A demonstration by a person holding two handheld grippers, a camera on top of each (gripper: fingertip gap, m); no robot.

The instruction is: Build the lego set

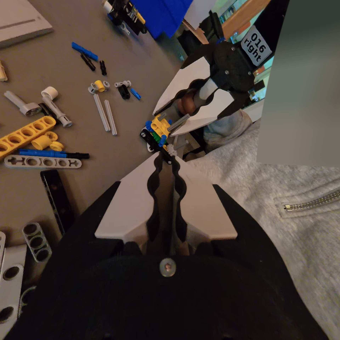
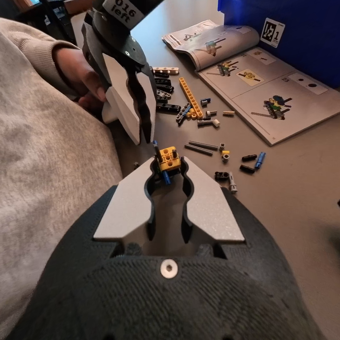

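A small lego assembly [image 1: 158, 128] of yellow, blue, green and black parts, with a white gear [image 1: 170, 147], hangs above the table's edge between both grippers. My left gripper [image 1: 166, 159] is shut on the black bar at its lower end. My right gripper [image 1: 162, 124] reaches in from the upper right and is closed around the yellow block. In the right wrist view the yellow block [image 2: 168, 158] sits between my right gripper's [image 2: 167, 162] fingertips. The left gripper [image 2: 145, 142] comes down from the upper left onto a thin black axle [image 2: 157, 152].
Loose parts lie on the grey table: a long yellow beam [image 1: 27, 133], two grey axles [image 1: 106, 115], blue and black pins [image 1: 84, 51], a flat grey beam [image 1: 43, 161]. An open instruction booklet [image 2: 257, 92] lies by a blue bin [image 2: 303, 36]. A person's grey sweatshirt [image 1: 257, 211] is close by. My hands' fingertips stand some 4 cm from each other.
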